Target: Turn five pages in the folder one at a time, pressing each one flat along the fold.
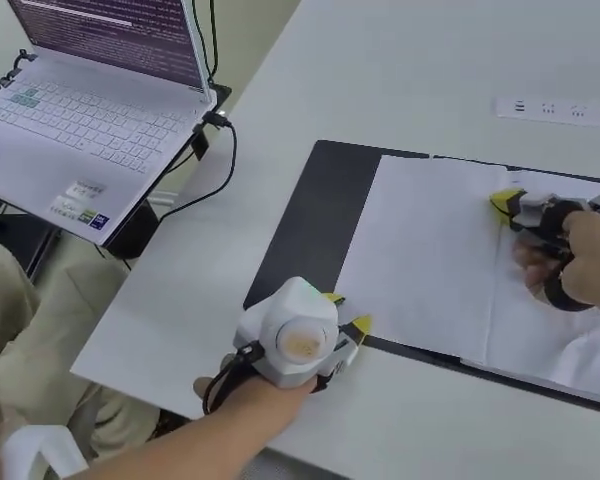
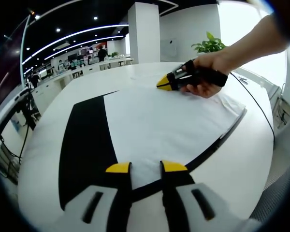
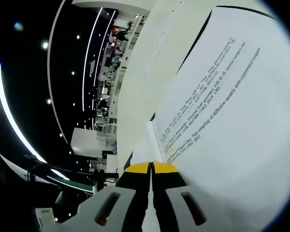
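Folder (image 1: pixel 305 220) lay open on the white table (image 1: pixel 380 60), its black cover under white pages. The right gripper (image 1: pixel 502 203) had its jaws closed together, with no paper visibly between them, and its tips were at the page (image 1: pixel 420 250) close to the fold. The left gripper (image 2: pixel 146 168), with jaws a little apart and empty, stood at the near edge. This seemed to be the pressing step. Next the tips would need to slide along the fold.

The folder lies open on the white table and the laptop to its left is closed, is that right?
Not quite. The laptop is open, screen lit and keyboard showing, in the head view. The folder does lie open on the white table, laptop to its left.
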### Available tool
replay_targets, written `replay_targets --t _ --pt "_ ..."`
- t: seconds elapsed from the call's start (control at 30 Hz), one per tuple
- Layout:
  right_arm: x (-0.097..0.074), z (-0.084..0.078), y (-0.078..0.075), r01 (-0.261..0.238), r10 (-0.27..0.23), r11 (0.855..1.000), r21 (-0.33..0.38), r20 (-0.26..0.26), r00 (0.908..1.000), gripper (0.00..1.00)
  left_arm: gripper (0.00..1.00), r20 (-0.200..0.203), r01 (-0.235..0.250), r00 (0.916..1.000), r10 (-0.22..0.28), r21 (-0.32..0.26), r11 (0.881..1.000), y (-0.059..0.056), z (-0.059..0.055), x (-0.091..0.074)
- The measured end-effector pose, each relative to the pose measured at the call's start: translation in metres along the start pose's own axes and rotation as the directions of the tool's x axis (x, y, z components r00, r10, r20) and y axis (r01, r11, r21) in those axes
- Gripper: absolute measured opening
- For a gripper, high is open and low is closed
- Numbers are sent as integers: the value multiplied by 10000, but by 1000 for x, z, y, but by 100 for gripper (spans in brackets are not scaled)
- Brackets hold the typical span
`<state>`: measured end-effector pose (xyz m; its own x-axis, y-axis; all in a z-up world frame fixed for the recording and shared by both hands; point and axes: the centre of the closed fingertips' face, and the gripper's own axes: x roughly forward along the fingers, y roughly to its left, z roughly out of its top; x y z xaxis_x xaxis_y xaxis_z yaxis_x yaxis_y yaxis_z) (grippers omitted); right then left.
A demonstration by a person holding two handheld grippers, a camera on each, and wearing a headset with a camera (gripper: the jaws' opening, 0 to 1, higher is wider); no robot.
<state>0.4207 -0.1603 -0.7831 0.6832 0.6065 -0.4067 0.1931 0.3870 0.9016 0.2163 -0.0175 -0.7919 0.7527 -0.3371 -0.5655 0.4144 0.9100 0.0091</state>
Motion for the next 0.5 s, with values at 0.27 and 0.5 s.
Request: replay_targets --t 0.27,0.5 --pt "19 17 3 -10 8 9999 118 188 9998 0 22 79 0 10000 0 13 10000 1 -1 0" --pt "29 36 7 -206 125 9961 860 939 9955 0 22 85 -25 10000 25 -36 10000 -1 0 0"
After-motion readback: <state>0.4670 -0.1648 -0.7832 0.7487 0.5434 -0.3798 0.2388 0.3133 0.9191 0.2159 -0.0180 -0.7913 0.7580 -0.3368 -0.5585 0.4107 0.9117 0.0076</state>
